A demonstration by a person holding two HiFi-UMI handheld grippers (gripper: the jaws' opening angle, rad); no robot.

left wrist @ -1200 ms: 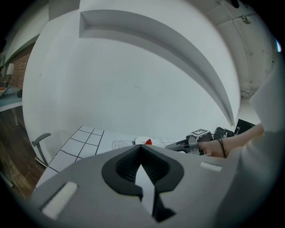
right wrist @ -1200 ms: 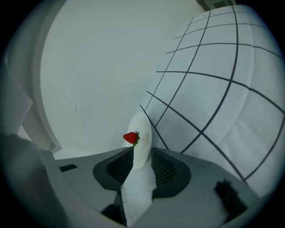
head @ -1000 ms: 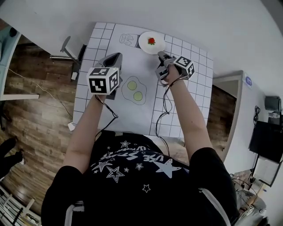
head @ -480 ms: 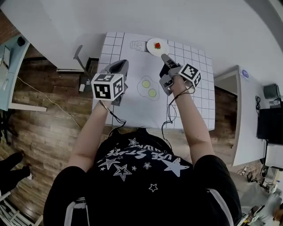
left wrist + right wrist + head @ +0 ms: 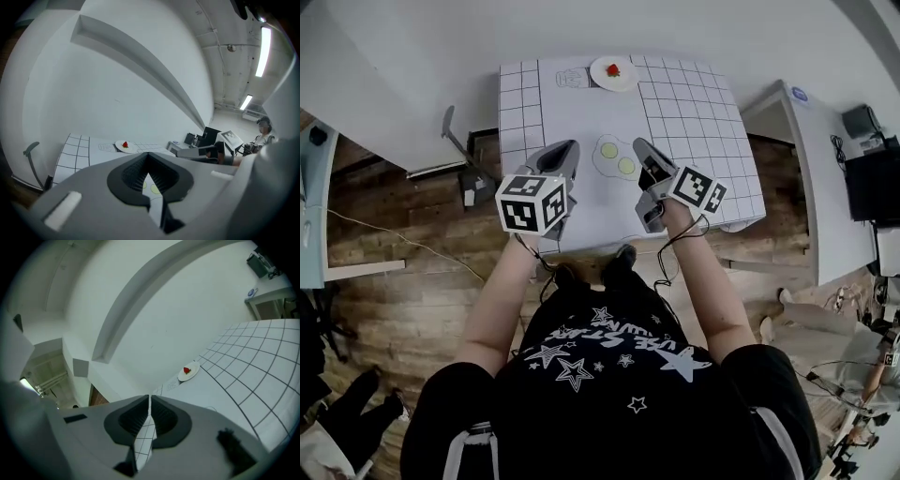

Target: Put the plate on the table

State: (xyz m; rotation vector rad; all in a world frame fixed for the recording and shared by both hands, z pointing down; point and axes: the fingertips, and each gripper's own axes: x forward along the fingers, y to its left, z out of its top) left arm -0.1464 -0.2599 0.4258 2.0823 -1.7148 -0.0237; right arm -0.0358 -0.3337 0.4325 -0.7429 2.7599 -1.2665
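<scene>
A white plate (image 5: 613, 72) with a red strawberry on it rests at the far edge of the table's white gridded mat (image 5: 684, 103). It also shows small in the left gripper view, the plate (image 5: 125, 146), and in the right gripper view, the plate (image 5: 188, 371). Both grippers hover over the table's near edge, well short of the plate. My left gripper (image 5: 565, 150) is shut, tips together, holding nothing. On my right gripper (image 5: 643, 150) the jaws are closing down to shut, and nothing lies between them.
Two fried eggs (image 5: 616, 159) are drawn on the mat between the grippers, and a jar outline (image 5: 574, 79) sits beside the plate. A low white cabinet (image 5: 806, 112) stands to the right, a grey stand (image 5: 455, 131) to the left, wooden floor (image 5: 403, 272) around.
Both grippers have drawn back from the plate toward the table's near edge. The right gripper's jaws, open beside the plate earlier, have come together. The plate stays on the table.
</scene>
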